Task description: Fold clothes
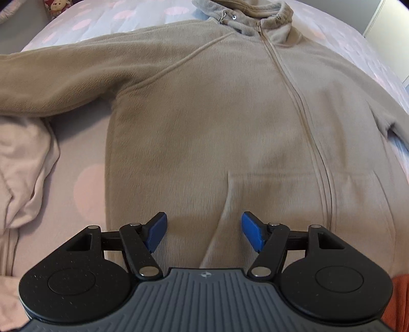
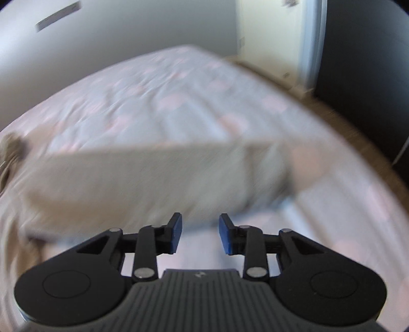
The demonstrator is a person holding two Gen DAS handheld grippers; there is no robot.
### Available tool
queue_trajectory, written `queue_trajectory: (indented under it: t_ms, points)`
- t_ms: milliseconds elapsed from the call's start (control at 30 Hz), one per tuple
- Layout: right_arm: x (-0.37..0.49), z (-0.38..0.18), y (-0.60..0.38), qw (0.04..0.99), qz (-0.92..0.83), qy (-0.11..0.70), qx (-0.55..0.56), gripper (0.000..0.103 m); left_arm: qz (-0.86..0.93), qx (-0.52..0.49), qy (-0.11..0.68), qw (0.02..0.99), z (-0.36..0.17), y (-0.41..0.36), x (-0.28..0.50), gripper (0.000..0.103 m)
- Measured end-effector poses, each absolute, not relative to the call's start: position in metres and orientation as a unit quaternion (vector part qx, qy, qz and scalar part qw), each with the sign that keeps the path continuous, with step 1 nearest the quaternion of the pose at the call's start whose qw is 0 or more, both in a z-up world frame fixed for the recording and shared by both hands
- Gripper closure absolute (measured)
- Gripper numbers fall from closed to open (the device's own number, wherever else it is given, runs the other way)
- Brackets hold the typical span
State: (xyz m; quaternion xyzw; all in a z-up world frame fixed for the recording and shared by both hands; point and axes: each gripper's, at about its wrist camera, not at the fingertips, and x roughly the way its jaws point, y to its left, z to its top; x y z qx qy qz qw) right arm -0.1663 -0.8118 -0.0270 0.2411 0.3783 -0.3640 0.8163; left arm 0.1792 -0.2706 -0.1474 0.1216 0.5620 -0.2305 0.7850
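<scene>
Bed (image 1: 84, 184) with lilac sheet, pink dots, fills both views. Beige fleece hoodie (image 1: 204, 115) lies flat on bed, front up, zipper (image 1: 301, 112) closed and running from the hood down the hoodie's right part. Hood (image 1: 245, 15) at far end of hoodie, bunched, drawstring eyelets visible. One sleeve (image 1: 51, 74) stretched out sideways from hoodie to the left in left wrist view; other sleeve (image 2: 158, 176) lies flat across the sheet in right wrist view, heavily blurred. Pale pink garment (image 1: 23, 163) crumpled on bed just left of hoodie, below the outstretched sleeve. Orange fabric (image 1: 401, 301) at lower right edge, beside hoodie hem, unclear what it is. Stuffed toy (image 1: 55, 6) at far left corner beyond hoodie.

Left gripper (image 1: 204, 232) over hoodie's lower front near the pocket seam, jaws spread wide, nothing gripped. Right gripper (image 2: 200, 235) just off the blurred sleeve's near edge, over sheet, jaws parted, nothing between pads
</scene>
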Motion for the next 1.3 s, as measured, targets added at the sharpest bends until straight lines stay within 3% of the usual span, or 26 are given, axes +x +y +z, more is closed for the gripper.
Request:
queue_trajectory:
  t_ms: [367, 800, 1300]
  points:
    - [-0.130, -0.057, -0.633, 0.821, -0.205, 0.468, 0.257, 0.067, -0.246, 0.090, 0.551, 0.792, -0.135, -0.228, 0.125, 0.040]
    - [-0.094, -0.090, -0.552, 0.778, -0.152, 0.583, 0.175, 0.064, -0.302, 0.017, 0.532, 0.791, -0.149, -0.194, 0.118, 0.040]
    - [-0.140, -0.108, -0.577, 0.764, -0.157, 0.527, 0.336, 0.058, -0.316, -0.006, 0.551, 0.772, -0.169, -0.189, 0.124, 0.040]
